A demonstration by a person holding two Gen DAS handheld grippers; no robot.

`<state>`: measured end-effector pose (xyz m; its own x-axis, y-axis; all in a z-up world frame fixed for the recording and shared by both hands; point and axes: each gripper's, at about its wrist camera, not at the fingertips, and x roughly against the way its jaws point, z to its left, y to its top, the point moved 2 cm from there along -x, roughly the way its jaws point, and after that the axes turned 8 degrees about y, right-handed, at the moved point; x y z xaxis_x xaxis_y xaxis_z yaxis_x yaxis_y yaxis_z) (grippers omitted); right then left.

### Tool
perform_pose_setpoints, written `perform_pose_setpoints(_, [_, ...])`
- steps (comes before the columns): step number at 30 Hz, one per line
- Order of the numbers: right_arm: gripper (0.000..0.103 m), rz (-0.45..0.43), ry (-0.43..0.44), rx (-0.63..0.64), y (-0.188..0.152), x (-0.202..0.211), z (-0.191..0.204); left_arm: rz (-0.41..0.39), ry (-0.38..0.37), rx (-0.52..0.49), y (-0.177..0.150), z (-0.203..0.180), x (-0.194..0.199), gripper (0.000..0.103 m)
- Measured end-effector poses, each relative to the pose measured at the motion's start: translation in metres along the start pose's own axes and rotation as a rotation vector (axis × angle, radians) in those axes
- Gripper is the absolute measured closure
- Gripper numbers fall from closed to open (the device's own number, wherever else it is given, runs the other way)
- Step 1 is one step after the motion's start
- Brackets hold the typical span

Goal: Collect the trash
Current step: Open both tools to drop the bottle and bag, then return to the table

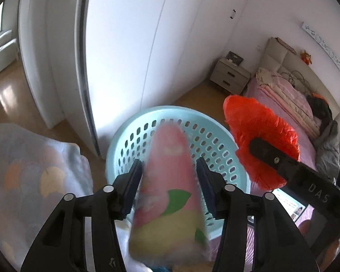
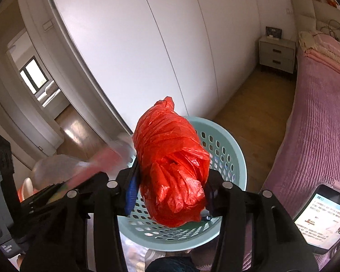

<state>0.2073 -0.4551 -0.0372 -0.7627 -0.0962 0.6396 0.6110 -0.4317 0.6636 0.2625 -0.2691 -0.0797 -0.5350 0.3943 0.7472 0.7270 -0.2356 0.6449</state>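
- Your left tool [image 1: 170, 165] stands part open, with a pink and yellow packet [image 1: 170, 192] printed with green leaves between its jaws.
- The packet is blurred. As far as you can tell, the pads [image 1: 134, 179] sit just off its sides rather than pressing on it.
- The packet hangs over the open mouth of the pale blue basket [image 1: 124, 140], narrow end pointing into it.
- Your right tool [image 2: 172, 170] is closed on a crumpled red plastic bag [image 2: 172, 163]. The bag bulges out above and below the jaws, and the blue pad on the picture's left lies against it.
- The red bag is also over the basket's mouth, above the perforated inside wall and not touching it.
- From the left wrist view, the right tool and its red bag are to the right of the packet, over the basket's right rim.
- The basket stands on the wooden floor [image 2: 249, 95], between the white wardrobe [image 2: 147, 45] and the pink bed [image 2: 317, 124].
- A lit screen [image 2: 321, 222] lies on the bed's near edge, just beside your right tool.
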Motion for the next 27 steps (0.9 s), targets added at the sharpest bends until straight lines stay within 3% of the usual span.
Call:
perform_pose_setpoints(4, [0.041, 0.031, 0.01, -0.009, -0.002, -0.019, -0.004, -0.013, 0.002, 0.011, 0.0, 0.007, 0.001, 0.049])
perform_pose_setpoints(16, [0.041, 0.022, 0.027, -0.026, -0.009, -0.018, 0.002, -0.08, 0.042, 0.063, -0.022, 0.048, 0.053, 0.049])
perform_pose_setpoints(24, [0.041, 0.008, 0.097, 0.06, -0.021, -0.003, 0.056, -0.161, 0.091, 0.115, -0.034, 0.085, 0.114, 0.049])
perform_pose_setpoints(27, [0.041, 0.0, 0.127, 0.104, -0.027, 0.001, 0.083, -0.19, 0.118, 0.145, -0.039, 0.103, 0.134, 0.044])
